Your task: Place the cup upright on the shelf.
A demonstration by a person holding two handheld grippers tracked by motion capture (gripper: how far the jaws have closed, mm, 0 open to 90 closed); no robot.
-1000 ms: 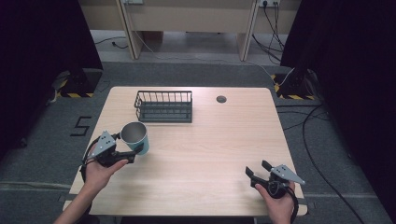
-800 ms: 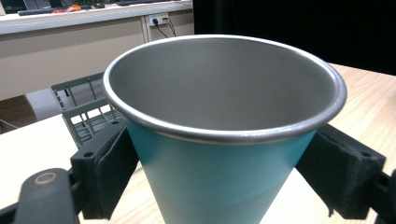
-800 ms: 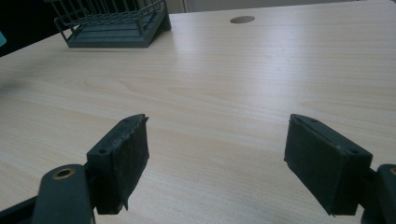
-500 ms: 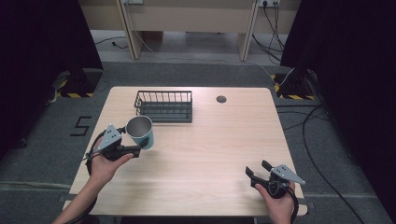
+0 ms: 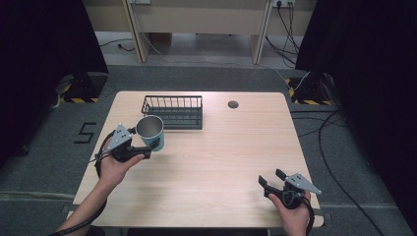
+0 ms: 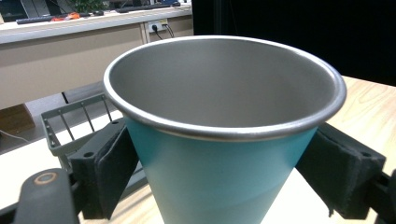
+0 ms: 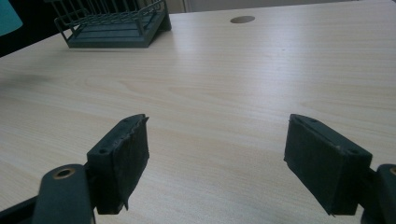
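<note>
Gripping the cup [image 6: 224, 140] by its teal wall below the rim, the left tongs [image 5: 140, 147] carry it just in front of the basket [image 5: 173, 111]. It looks light, stiff, slick (tapered, so it could slip downward). The right tongs [image 7: 224, 163] gape empty, well apart from the basket.

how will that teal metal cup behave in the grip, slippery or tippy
The cup looks rigid, thin-walled metal, so probably light. Its smooth sides taper downward, so it might slide between the left gripper pads. Set down, the narrower base could tip.
</note>
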